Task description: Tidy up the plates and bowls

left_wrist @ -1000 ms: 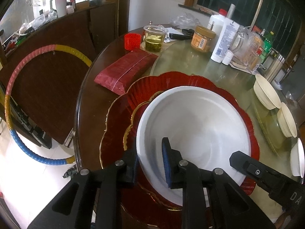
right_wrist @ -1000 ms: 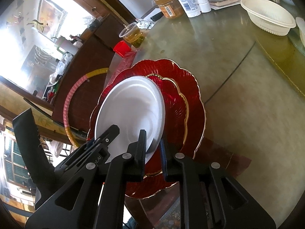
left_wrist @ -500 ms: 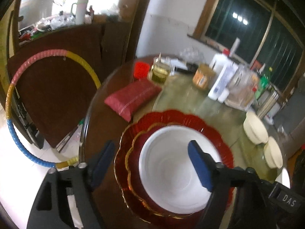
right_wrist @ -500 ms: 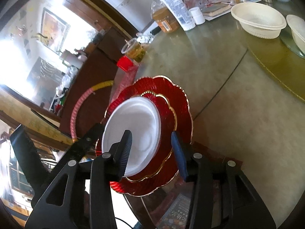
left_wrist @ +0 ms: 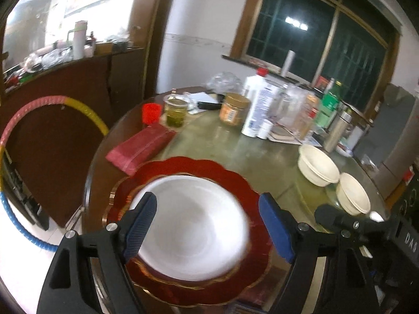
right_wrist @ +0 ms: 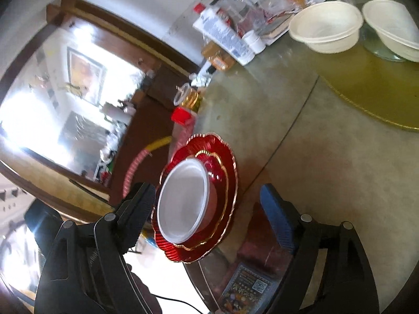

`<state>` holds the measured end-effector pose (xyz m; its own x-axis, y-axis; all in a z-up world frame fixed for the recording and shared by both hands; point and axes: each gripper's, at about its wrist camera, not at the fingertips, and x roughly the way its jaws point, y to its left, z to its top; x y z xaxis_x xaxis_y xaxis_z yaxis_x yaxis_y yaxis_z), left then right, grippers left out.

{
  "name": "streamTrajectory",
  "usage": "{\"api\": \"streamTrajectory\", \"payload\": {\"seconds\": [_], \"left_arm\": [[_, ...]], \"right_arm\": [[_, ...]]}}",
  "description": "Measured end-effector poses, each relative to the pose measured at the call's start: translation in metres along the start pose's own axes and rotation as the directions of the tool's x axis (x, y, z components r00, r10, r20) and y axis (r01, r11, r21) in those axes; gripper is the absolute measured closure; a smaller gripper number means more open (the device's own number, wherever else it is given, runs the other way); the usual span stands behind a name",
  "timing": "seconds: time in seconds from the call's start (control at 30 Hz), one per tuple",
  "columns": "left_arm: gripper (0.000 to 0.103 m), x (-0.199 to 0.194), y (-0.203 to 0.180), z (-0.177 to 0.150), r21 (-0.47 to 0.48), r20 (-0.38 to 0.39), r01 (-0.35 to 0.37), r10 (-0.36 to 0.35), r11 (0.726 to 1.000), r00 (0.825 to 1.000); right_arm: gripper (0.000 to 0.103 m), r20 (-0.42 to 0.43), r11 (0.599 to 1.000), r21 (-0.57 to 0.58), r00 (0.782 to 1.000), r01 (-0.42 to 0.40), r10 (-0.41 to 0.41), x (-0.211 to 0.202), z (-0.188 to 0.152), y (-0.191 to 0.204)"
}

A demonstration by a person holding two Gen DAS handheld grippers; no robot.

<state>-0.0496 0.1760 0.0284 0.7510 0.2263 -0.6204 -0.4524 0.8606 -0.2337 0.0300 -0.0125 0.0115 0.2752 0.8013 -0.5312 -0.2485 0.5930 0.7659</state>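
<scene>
Now both tools are seen spread wide, nothing gripped — the left gripper (left_wrist: 208, 222) is held above the white plate (left_wrist: 191, 233), and the right gripper (right_wrist: 207, 209) likewise. That plate is stacked on two red scalloped plates (right_wrist: 225, 167) at the table (right_wrist: 327, 170) edge. Two cream bowls (left_wrist: 318, 164) are set well apart, farther along the table.

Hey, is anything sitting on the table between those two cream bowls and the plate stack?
Nothing visible. The cream bowls sit apart from the plate stack, with only bare table between them. The bottles and jar stand farther back, off that line.
</scene>
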Motion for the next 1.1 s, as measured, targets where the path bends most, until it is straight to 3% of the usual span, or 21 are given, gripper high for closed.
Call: {"api": "streamTrajectory", "payload": {"seconds": [0.27,0.43,0.63,0.87,1.1], "left_arm": [[0.022,0.011,-0.044,-0.012,0.090,-0.068,0.083,-0.077,0.992,0.995],[0.022,0.023,-0.077,-0.022,0.112,-0.146,0.164,-0.147,0.980,0.978],[0.022,0.033,-0.130,-0.042,0.181,-0.248,0.271,-0.223,0.945,0.943],[0.023,0.040,-0.188,-0.057,0.189,-0.342,0.385,-0.307,0.903,0.888],[0.022,0.049,-0.238,-0.064,0.216,-0.378,0.431,-0.331,0.876,0.864]], "right_arm": [[0.020,0.024,0.999,0.052,1.000,0.000,-0.001,-0.035,0.004,-0.025],[0.020,0.079,0.998,0.048,0.996,0.038,-0.041,-0.078,0.006,-0.038],[0.020,0.190,0.990,0.107,0.976,0.087,-0.106,-0.142,0.008,-0.068],[0.020,0.314,0.964,0.228,0.927,0.134,-0.203,-0.219,0.005,-0.109],[0.020,0.341,0.927,0.338,0.897,0.164,-0.282,-0.257,0.004,-0.145]]}}
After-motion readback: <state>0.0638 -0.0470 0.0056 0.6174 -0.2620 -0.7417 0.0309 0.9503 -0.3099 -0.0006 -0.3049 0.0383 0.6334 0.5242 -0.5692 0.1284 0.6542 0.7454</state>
